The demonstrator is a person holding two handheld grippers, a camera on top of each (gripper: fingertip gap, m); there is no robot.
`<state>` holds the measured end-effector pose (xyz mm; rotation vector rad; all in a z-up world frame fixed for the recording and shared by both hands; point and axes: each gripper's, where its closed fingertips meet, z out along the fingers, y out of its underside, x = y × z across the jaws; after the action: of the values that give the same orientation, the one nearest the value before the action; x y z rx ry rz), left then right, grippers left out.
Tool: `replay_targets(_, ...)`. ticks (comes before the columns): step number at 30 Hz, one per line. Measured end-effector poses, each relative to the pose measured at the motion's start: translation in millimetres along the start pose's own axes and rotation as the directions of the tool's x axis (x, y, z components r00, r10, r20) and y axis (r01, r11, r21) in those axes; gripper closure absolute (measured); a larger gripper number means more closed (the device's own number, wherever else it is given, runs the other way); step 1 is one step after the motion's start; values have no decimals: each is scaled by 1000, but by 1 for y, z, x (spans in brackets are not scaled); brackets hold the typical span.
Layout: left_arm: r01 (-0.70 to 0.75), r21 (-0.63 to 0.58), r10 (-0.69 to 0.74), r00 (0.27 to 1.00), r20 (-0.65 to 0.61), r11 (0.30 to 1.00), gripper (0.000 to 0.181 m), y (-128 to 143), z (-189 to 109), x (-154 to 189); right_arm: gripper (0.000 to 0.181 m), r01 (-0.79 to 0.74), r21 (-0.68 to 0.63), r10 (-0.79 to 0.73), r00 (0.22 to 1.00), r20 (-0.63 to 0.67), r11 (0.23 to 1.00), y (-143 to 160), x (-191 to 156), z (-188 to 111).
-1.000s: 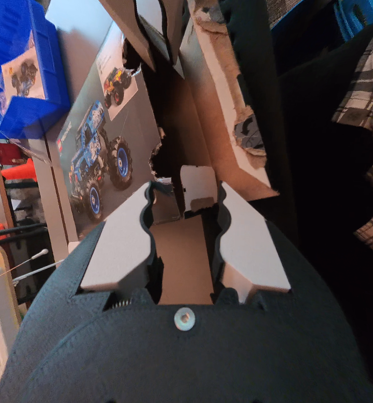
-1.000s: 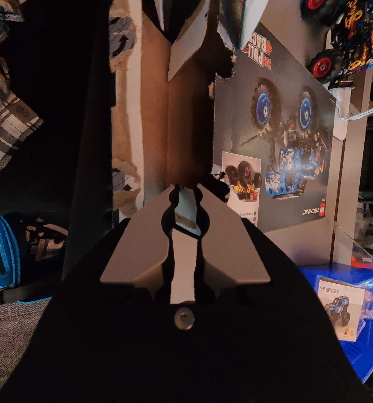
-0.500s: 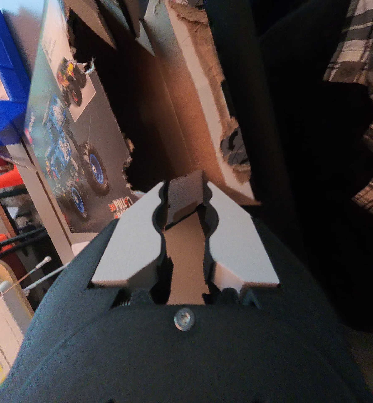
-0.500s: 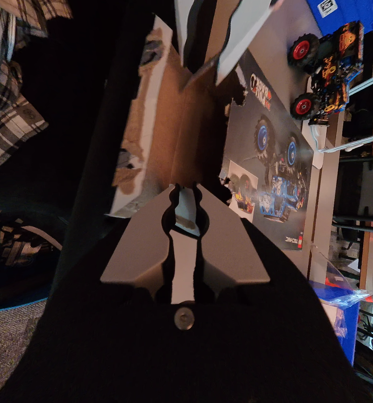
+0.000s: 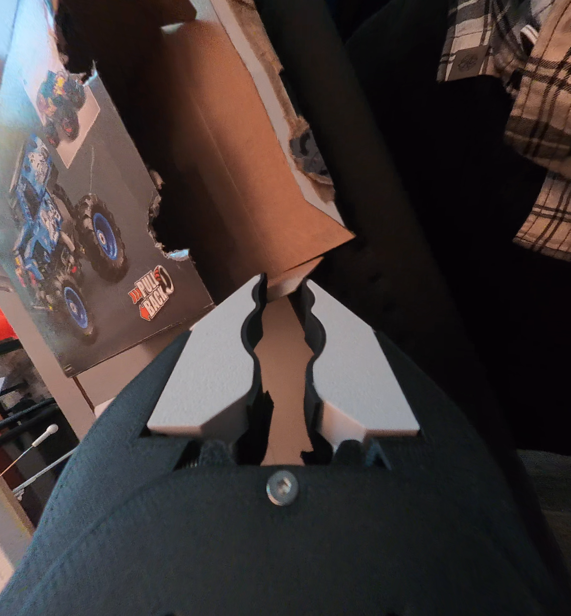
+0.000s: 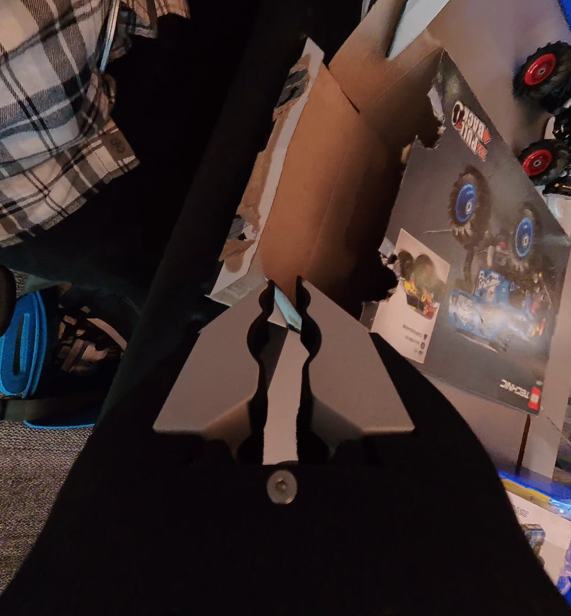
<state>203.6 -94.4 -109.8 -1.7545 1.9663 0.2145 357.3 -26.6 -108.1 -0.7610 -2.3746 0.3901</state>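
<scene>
Our left gripper (image 5: 283, 286) and right gripper (image 6: 284, 283) each pinch a flap of the torn cardboard box (image 5: 230, 160), so the gap between our jaws is taken up. We see the box's open brown inside as free room ahead — its printed panel (image 6: 497, 266) walls one side. A plaid shirt (image 5: 524, 110) crowds the other; the toy truck (image 6: 564, 110) stands beyond.

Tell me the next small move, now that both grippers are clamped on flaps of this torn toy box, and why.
Probably ease the left gripper and right gripper slightly apart. Each is shut on a flap of the toy box, whose torn-open brown inside already gapes, so a gentle spread should widen it without ripping more.
</scene>
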Motion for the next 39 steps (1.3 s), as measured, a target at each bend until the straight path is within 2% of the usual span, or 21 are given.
replay_targets(6,10,31,-8,999,-44,999,162,0,-7,3,166,-24,-1,24,1000,14,1000,5,2,-5)
replay_targets(17,77,116,-74,997,-30,990,160,9,-12,2,167,-27,-32,26,1000,-6,999,13,11,-1)
replay_targets(20,131,165,-130,991,-21,978,160,11,-17,1,169,-42,-63,41,999,-10,997,21,10,0)
replay_targets(21,155,164,-156,988,-9,974,160,16,-17,0,181,-35,-92,34,999,-16,995,27,9,1)
replay_targets(23,220,169,-222,975,-11,961,158,26,-17,3,181,-60,-120,56,998,-36,991,36,9,3)
replay_targets(27,313,196,-327,944,41,929,151,29,-17,0,181,-150,-98,141,986,-90,984,28,17,-1)
replay_targets(31,390,264,-423,903,78,882,147,25,-25,-8,177,-326,51,330,931,-154,944,-4,40,-14)
replay_targets(34,437,273,-478,872,105,857,145,24,-28,-11,168,-455,202,492,846,-205,867,-25,70,-23)
replay_targets(36,476,284,-525,842,127,832,138,21,-33,-17,158,-549,251,600,768,-224,797,-25,91,-21)
replay_targets(39,556,356,-629,766,130,751,132,11,-44,-27,140,-645,233,686,681,-258,728,-7,112,-3)
